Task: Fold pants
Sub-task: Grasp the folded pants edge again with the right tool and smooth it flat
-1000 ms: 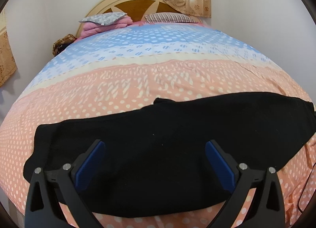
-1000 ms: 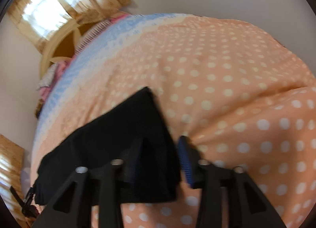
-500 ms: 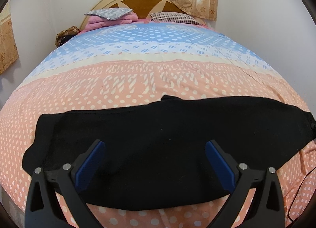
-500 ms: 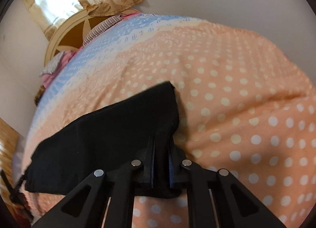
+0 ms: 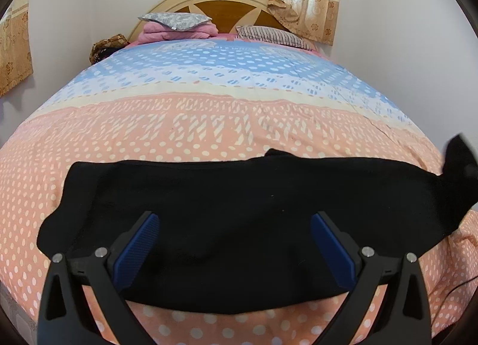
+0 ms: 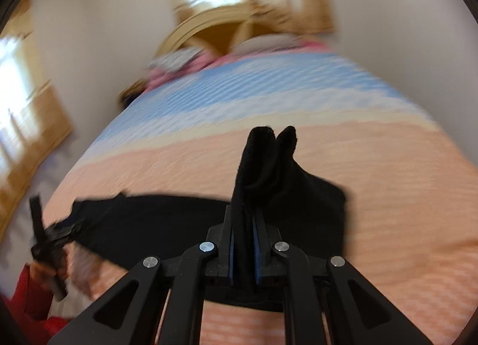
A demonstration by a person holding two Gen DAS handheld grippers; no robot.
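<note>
On the near, peach-dotted end of the bedspread (image 5: 209,124) we see the black pants (image 5: 239,225) laid sideways across the bed, one end toward the left edge and the other toward the right. We find no brand, label or legible writing on the pants or on either tool; the pale strokes in the bedspread's middle band look like pattern, and we cannot read them as words.

A second ago our right gripper (image 6: 243,251) straddled the pants' right end with its fingers apart; half a second ago it had clamped, and now it stays clenched on a bunch of that cloth, which stands up between the blue pads and pokes above them. In the left wrist view that end has risen off the bedspread at the far right edge. The right wrist view is now smeared with motion and faces the headboard (image 5: 227,1).

Our left gripper (image 5: 234,243) has kept its fingers spread wide, hovering over the middle of the pants, grasping nothing; the cloth spans under both blue pads (image 5: 136,251). The pillows (image 5: 269,35) lie well beyond.
</note>
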